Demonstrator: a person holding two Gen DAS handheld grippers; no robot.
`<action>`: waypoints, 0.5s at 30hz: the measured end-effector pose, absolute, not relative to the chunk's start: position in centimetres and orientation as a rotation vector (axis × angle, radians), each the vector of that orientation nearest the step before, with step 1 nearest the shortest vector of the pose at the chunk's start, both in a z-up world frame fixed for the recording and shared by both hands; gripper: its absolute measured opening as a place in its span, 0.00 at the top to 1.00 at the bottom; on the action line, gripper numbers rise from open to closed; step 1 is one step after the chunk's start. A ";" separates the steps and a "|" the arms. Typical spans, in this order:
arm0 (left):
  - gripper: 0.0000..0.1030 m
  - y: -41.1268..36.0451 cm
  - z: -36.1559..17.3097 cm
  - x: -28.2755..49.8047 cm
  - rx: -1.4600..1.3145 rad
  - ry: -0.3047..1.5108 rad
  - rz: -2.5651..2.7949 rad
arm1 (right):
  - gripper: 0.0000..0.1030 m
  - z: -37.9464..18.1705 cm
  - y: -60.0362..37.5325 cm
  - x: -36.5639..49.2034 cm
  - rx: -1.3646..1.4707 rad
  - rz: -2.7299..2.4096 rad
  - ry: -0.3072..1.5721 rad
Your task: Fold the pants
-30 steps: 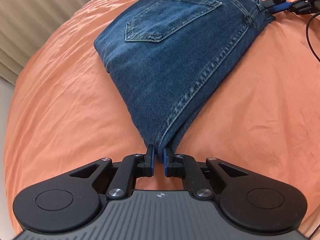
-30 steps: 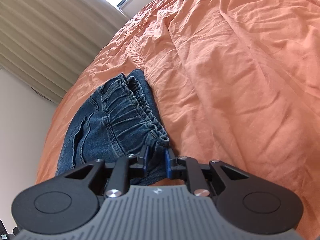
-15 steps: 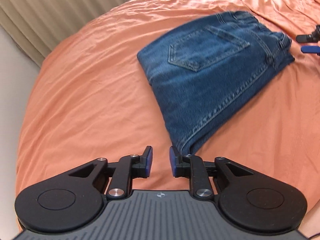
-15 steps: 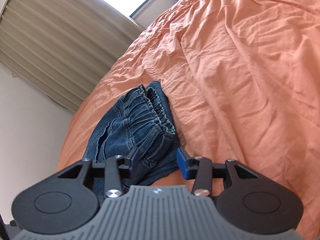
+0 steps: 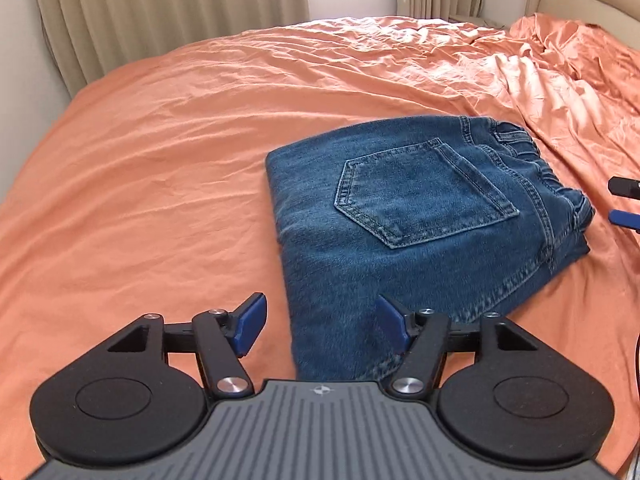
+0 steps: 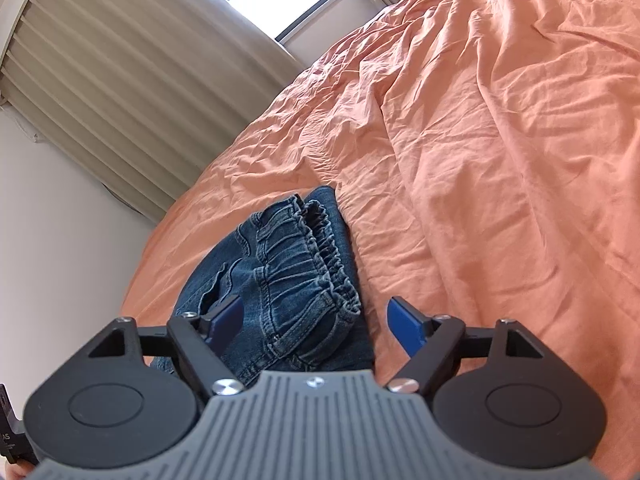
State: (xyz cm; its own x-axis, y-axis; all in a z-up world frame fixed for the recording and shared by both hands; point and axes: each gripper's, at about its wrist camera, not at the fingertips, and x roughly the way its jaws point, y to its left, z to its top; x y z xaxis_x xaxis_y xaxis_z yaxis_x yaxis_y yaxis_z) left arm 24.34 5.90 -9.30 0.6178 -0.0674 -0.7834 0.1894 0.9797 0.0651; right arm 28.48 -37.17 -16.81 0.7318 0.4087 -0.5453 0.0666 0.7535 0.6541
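Jeans (image 5: 420,216) lie folded in a compact bundle on the orange bed (image 5: 160,160), pocket up. Left tool (image 5: 318,328) has just been opening, jaws wide and empty, above the bundle's near corner; the long axis runs away toward the waistband. Right tool (image 6: 316,320), also just opened, straddles the waistband end without pinching. Fold looks finished; both tools equally near.

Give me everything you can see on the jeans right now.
The jeans are dark blue denim, folded into a compact, roughly rectangular bundle lying flat on the orange sheet. A back pocket with light stitching faces up; the gathered elastic waistband forms one end. Both the left tongs and right tongs have just opened, and nothing grips the jeans.
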 end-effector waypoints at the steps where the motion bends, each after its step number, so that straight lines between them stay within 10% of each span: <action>1: 0.28 6.1 -9.7 24.8 0.128 0.894 -0.150 | 0.27 -16.8 -37.2 29.0 0.694 0.214 0.751; 15: 0.26 15.4 -15.8 31.6 -0.527 0.917 -0.242 | 0.28 -20.5 -38.6 39.3 0.780 0.461 0.999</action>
State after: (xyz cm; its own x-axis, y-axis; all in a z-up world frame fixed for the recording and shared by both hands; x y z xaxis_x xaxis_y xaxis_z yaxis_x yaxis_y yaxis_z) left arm 31.56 15.44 -15.85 0.5931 -0.4160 -0.6893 -0.0218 0.8476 -0.5302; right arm 39.33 -38.65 -20.48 0.4815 0.6674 -0.5681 0.0004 0.6480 0.7616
